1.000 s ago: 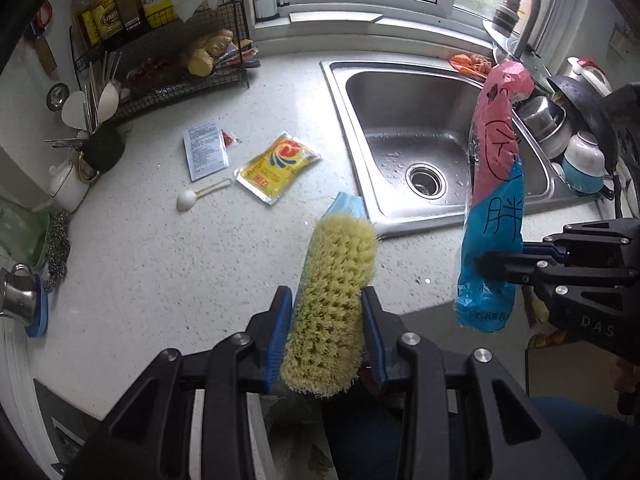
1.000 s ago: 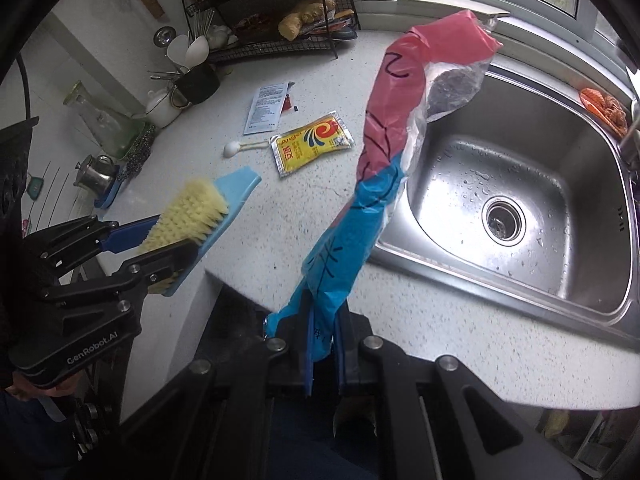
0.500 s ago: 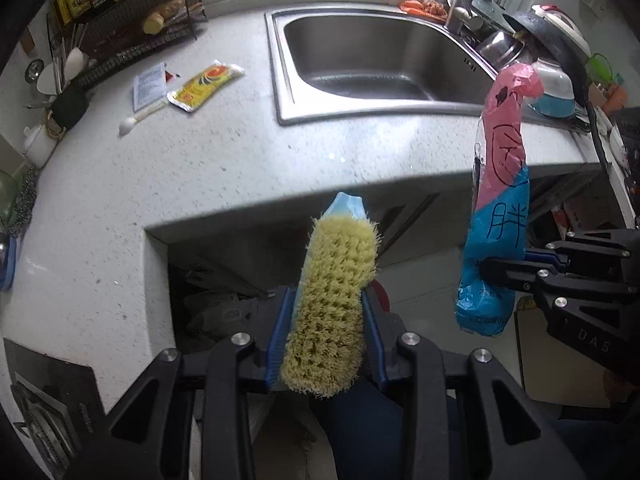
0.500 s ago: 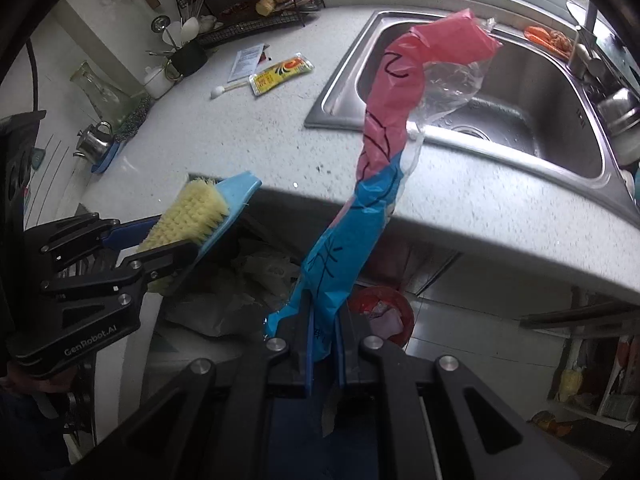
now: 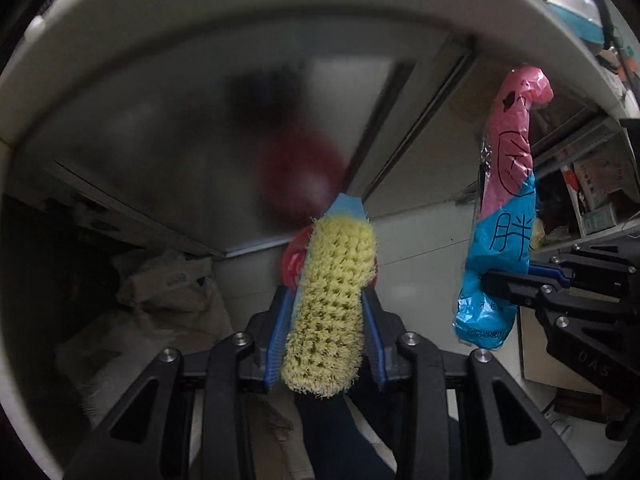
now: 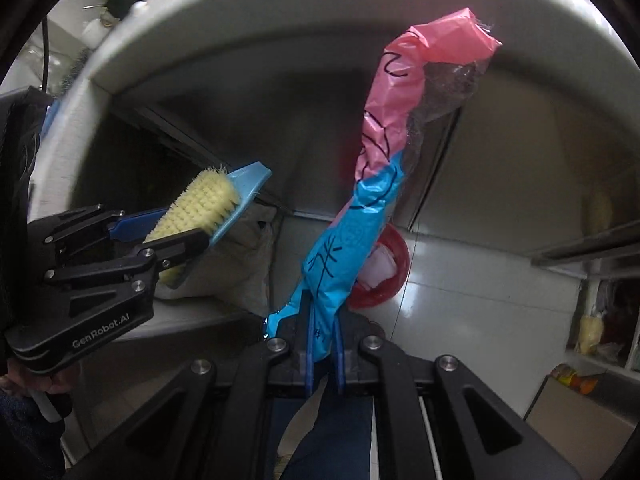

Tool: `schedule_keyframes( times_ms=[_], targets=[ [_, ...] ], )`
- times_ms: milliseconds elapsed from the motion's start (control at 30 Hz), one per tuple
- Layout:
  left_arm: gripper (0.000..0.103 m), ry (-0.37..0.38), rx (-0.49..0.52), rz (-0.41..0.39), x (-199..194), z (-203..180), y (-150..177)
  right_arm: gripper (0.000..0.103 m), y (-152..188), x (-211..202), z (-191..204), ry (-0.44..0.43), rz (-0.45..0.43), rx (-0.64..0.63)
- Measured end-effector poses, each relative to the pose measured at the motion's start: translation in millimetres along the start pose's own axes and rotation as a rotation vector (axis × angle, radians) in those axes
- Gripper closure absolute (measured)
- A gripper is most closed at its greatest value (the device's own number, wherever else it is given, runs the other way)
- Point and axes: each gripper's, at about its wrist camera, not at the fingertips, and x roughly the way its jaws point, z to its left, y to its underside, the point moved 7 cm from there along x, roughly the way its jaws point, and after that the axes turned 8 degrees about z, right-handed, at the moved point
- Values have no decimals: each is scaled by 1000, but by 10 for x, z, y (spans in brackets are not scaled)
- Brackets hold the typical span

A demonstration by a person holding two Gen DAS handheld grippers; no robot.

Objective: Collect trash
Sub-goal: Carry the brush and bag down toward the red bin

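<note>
My left gripper (image 5: pixel 326 308) is shut on a blue scrub brush with yellow bristles (image 5: pixel 332 304), bristles facing the camera; the gripper also shows in the right wrist view (image 6: pixel 176 240). My right gripper (image 6: pixel 322 344) is shut on the lower end of a long pink and blue plastic wrapper (image 6: pixel 372 184), which stands upright; the wrapper shows in the left wrist view (image 5: pixel 500 220) at the right. Both are held below the counter edge, above a red bin (image 6: pixel 394 268) with white trash on the floor. The brush partly hides the bin (image 5: pixel 290 264) in the left view.
The white counter edge (image 5: pixel 280 28) arcs overhead. Cabinet doors (image 6: pixel 500 168) stand behind the bin. A crumpled pale sack (image 5: pixel 168 288) lies at the left under the counter. Cluttered shelves (image 5: pixel 592 196) are at the right. The floor is white tile (image 6: pixel 460 304).
Both grippers have dropped from above the countertop to below its edge, still holding the brush and wrapper. The sink and counter items have left view; the red bin is closer.
</note>
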Motion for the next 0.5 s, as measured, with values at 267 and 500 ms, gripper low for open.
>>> schedule_keyframes(
  times_ms=[267, 500],
  targets=[
    [70, 9, 49, 35, 838, -82, -88, 96, -180, 724, -245, -12, 38, 60],
    [53, 3, 79, 43, 1199, -175, -93, 96, -184, 1117, -434, -8, 60, 64]
  ],
)
